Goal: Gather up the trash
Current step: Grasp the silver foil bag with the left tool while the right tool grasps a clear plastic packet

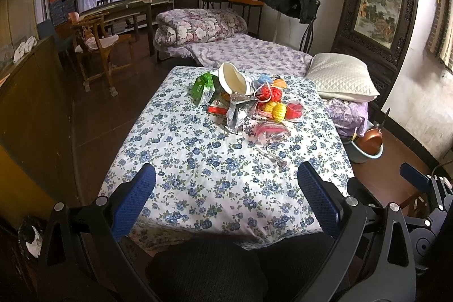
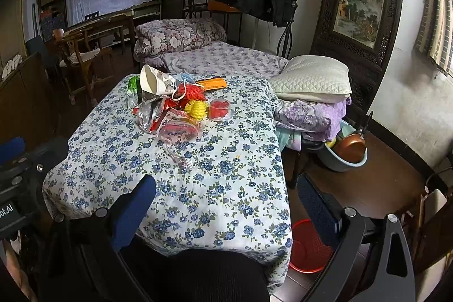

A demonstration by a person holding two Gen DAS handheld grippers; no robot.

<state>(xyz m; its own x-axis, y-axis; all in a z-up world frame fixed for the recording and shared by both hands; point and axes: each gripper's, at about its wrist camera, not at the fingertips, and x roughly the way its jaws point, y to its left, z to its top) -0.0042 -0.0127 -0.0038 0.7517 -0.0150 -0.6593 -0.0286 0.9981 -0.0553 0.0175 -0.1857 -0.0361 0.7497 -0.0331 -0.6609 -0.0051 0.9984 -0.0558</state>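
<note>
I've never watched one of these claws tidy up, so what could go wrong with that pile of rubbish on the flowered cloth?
1. The tilted white paper cup leans on crumpled silver foil wrappers; pulling one may topple the rest.
2. The red plastic basket sits on the floor beside the table, so dropped trash could miss it.
3. The small clear plastic fork lies flat on the loose floral tablecloth, which a claw might snag.

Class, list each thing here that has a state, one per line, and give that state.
Left tool: open, empty.
Right tool: open, empty.
White paper cup: tipped on its side.
Silver wrapper: torn open, crumpled.
Red basket: upright on the floor, empty.
</note>
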